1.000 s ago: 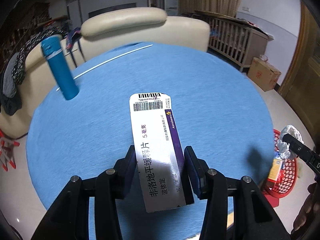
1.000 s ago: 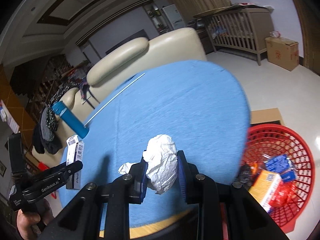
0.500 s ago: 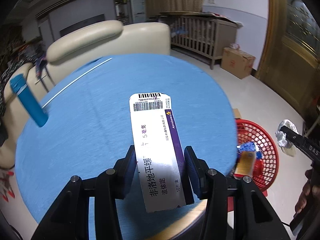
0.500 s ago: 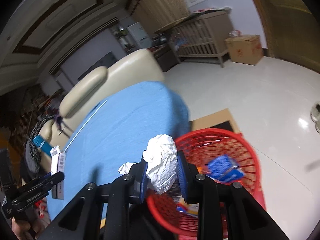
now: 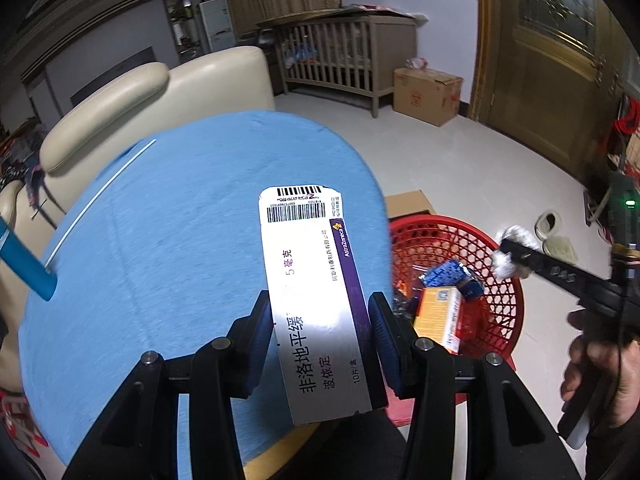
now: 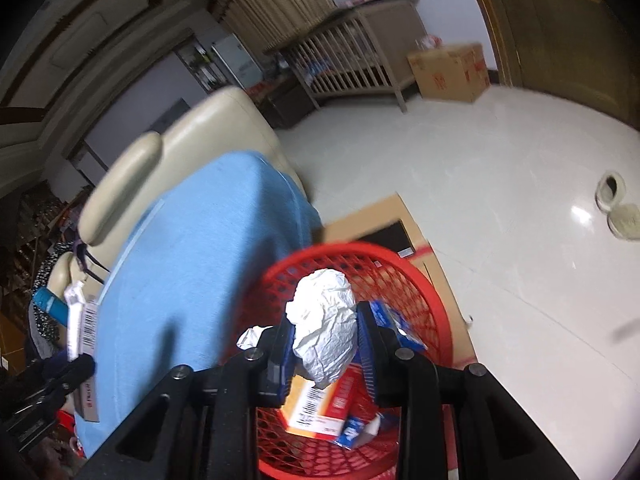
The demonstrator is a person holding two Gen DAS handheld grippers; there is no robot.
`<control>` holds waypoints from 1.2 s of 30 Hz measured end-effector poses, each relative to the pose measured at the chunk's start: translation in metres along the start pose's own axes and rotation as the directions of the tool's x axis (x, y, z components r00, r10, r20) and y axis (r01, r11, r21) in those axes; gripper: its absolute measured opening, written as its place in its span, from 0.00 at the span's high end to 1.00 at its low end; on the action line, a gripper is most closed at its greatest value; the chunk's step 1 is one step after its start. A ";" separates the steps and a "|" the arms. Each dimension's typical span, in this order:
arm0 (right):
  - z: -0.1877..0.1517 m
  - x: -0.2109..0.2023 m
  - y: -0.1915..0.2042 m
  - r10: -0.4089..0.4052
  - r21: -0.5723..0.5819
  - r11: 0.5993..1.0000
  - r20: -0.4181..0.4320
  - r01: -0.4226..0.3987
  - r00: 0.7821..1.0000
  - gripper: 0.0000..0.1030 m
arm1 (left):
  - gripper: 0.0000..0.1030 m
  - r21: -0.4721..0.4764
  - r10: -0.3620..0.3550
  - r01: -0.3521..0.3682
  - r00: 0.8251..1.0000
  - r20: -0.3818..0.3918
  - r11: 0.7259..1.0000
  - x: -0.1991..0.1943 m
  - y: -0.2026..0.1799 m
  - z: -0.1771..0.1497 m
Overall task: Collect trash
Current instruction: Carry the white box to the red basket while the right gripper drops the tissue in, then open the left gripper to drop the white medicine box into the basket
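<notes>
With several boxes already in the red basket (image 6: 420,280), the right gripper (image 6: 325,340) clamps crumpled paper (image 6: 325,332) above it, while the left gripper (image 5: 320,336) pinches a medicine box (image 5: 316,300) not yet dropped.

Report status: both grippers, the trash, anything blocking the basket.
Left hand-held gripper shut on medicine box, over blue table. Right hand-held gripper shut on paper wad, above red basket. Nothing blocking.

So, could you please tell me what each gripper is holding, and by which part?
Left gripper: medicine box, gripped by its long sides near the lower end. Right gripper: crumpled paper ball, squeezed across its middle.
</notes>
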State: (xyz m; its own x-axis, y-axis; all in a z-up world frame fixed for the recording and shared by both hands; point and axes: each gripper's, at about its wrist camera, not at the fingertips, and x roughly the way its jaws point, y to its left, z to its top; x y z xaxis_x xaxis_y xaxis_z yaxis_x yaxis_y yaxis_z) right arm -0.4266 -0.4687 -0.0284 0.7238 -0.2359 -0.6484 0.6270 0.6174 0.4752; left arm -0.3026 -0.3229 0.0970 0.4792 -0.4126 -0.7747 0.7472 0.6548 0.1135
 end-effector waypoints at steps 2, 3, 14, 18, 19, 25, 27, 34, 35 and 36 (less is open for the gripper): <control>-0.003 0.008 -0.007 0.003 0.014 1.000 -0.030 -0.003 1.000 0.20 | 0.52 0.017 -0.008 0.009 1.000 -0.009 1.000 0.002 -0.011 0.002; -0.004 0.008 -0.010 0.014 0.021 1.000 -0.024 -0.013 1.000 0.14 | 0.52 0.029 -0.010 0.011 1.000 -0.010 1.000 0.003 -0.016 0.003; 0.004 -0.042 -0.036 0.049 0.117 0.991 0.133 -0.065 0.990 0.14 | 0.52 0.088 -0.053 0.059 0.996 -0.065 0.994 0.025 -0.055 0.014; 0.008 -0.058 -0.040 0.060 0.129 0.988 0.165 -0.082 0.984 0.14 | 0.52 0.111 -0.068 0.078 0.994 -0.089 0.991 0.036 -0.072 0.017; 0.009 -0.063 -0.040 0.063 0.131 0.987 0.180 -0.087 0.982 0.14 | 0.52 0.115 -0.070 0.081 0.993 -0.092 0.990 0.038 -0.075 0.018; 0.016 -0.085 -0.048 0.057 0.156 0.983 0.243 -0.097 0.968 0.14 | 0.52 0.135 -0.076 0.091 0.990 -0.115 0.987 0.052 -0.092 0.024; 0.018 -0.089 -0.052 0.054 0.168 0.981 0.254 -0.099 0.966 0.14 | 0.52 0.141 -0.074 0.091 0.990 -0.124 0.986 0.057 -0.096 0.026; 0.019 -0.093 -0.062 0.054 0.187 0.977 0.264 -0.106 0.963 0.14 | 0.50 0.160 -0.081 0.107 0.984 -0.158 0.981 0.074 -0.107 0.030; 0.019 -0.092 -0.062 0.055 0.188 0.976 0.263 -0.107 0.963 0.14 | 0.50 0.160 -0.094 0.120 0.982 -0.163 0.980 0.076 -0.108 0.032; 0.019 -0.092 -0.062 0.056 0.188 0.976 0.262 -0.108 0.963 0.14 | 0.43 0.159 -0.100 0.128 0.980 -0.169 0.979 0.078 -0.109 0.033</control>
State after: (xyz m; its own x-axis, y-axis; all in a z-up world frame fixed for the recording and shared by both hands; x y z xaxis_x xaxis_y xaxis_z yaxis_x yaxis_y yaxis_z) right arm -0.5266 -0.4993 0.0131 0.8082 -0.3891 -0.4420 0.5878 0.4870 0.6460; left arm -0.3314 -0.4475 0.0452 0.3170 -0.3633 -0.8761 0.8661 0.4873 0.1113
